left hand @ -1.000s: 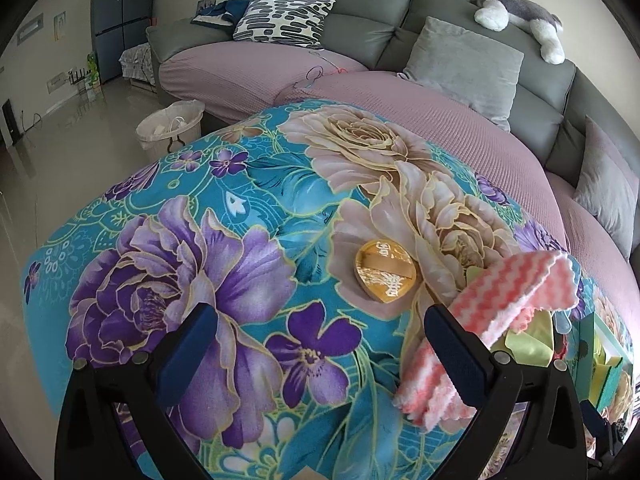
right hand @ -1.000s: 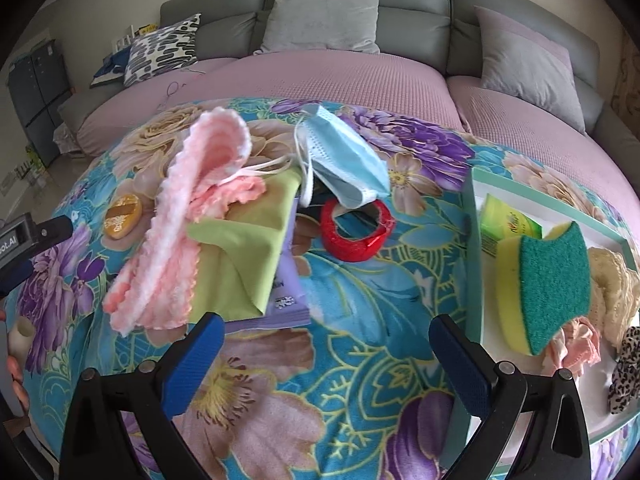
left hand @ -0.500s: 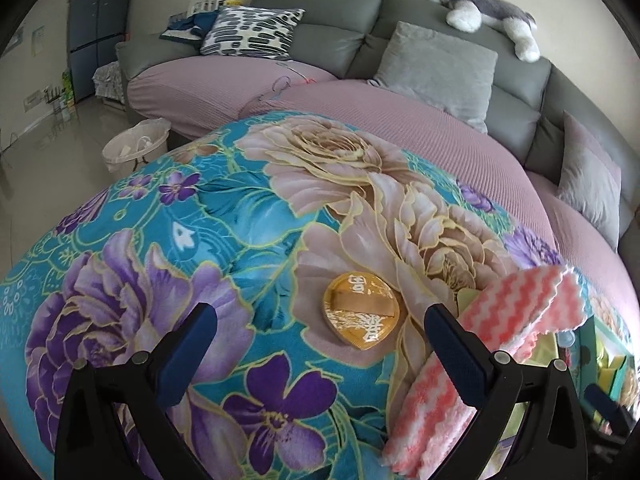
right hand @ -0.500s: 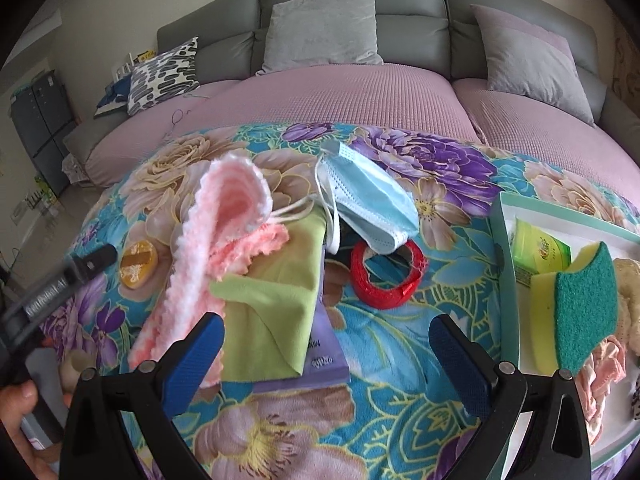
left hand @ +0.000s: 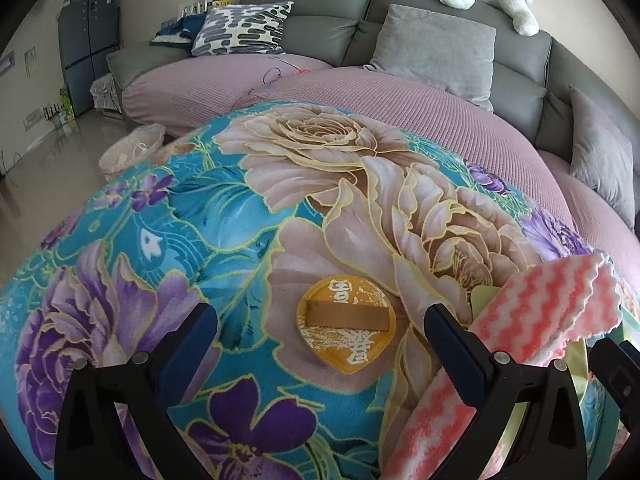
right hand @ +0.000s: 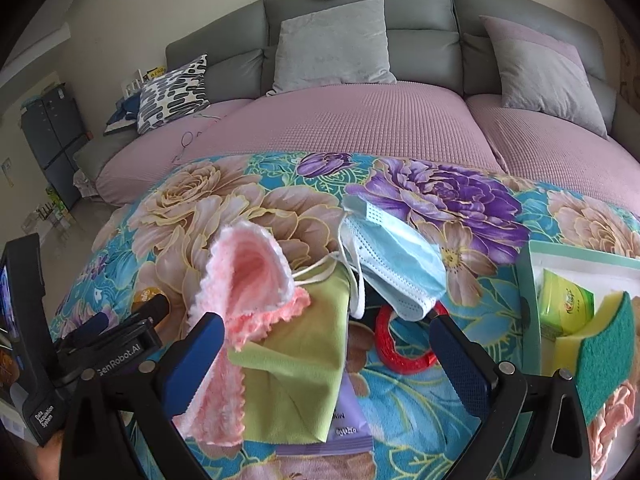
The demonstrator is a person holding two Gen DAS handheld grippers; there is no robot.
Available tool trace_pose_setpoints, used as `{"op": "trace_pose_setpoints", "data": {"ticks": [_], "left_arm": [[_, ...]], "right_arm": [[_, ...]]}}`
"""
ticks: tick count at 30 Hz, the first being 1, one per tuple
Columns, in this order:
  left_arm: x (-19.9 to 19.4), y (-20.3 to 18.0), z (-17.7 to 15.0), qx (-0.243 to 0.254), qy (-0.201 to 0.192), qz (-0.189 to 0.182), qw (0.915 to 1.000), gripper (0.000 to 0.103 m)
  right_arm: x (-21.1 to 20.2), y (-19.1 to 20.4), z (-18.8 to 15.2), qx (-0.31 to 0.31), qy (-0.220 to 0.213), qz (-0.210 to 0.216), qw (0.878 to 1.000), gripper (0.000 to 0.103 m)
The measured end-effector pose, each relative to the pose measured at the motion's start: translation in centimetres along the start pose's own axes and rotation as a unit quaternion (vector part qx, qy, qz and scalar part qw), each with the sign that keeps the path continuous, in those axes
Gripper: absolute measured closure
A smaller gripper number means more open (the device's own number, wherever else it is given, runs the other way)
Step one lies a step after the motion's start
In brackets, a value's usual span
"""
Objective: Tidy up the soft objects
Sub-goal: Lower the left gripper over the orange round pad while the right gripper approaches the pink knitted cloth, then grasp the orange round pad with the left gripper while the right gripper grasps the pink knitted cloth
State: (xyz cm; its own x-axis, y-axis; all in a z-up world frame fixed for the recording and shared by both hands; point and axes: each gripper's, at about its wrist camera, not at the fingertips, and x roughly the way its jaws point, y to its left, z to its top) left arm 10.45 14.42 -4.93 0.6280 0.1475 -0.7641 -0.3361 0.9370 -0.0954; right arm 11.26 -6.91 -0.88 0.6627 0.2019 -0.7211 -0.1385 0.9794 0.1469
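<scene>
The left gripper (left hand: 320,332) is holding its fingers spread around the orange powder puff (left hand: 346,324); the right gripper (right hand: 326,334) is keeping its fingers spread over the green cloth (right hand: 304,360).

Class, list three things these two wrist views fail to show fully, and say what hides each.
1. Purple packet, right wrist view: mostly covered by the green cloth; label unreadable.
2. Red ring, right wrist view: top hidden under the blue face mask.
3. Tray, right wrist view: cut off by the frame edge.

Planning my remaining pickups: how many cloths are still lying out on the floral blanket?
2. The pink cloth lies draped over the green cloth, left of the face mask. Others may be hidden under the pile.
</scene>
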Motion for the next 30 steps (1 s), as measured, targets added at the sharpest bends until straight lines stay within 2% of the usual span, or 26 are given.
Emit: {"op": "trace_pose_setpoints", "data": {"ticks": [3,6,9,11,15,18,22,30], "left_arm": [[0.8,0.1,-0.2,-0.001,0.015,-0.003,0.9999,0.000],[1.0,0.1,-0.3,0.001,0.014,0.004,0.9999,0.002],[0.9,0.2,-0.3,-0.002,0.011,-0.003,0.9999,0.014],[1.1,0.1,-0.3,0.003,0.013,-0.002,0.9999,0.017],[1.0,-0.1,-0.2,0.012,0.010,-0.009,0.9998,0.032],[0.8,-0.3,-0.1,0.019,0.009,-0.010,0.9997,0.034],[0.5,-0.3,0.0,0.018,0.010,-0.028,0.9994,0.049],[-0.2,0.1,0.2,0.013,0.007,-0.025,0.9996,0.049]], "right_arm": [[0.2,0.1,0.1,-0.002,-0.001,0.000,1.000,0.000],[0.4,0.1,0.0,-0.003,0.003,0.000,1.000,0.000],[0.5,0.2,0.0,-0.005,0.004,0.000,1.000,0.000],[0.6,0.2,0.0,-0.007,0.005,0.000,1.000,0.000],[0.6,0.3,0.0,-0.007,0.004,0.000,1.000,0.000],[0.7,0.3,-0.1,-0.007,0.006,0.001,1.000,0.000],[0.7,0.3,0.0,-0.008,0.006,-0.001,1.000,0.000],[0.6,0.9,0.0,-0.018,0.004,-0.002,1.000,0.000]]}}
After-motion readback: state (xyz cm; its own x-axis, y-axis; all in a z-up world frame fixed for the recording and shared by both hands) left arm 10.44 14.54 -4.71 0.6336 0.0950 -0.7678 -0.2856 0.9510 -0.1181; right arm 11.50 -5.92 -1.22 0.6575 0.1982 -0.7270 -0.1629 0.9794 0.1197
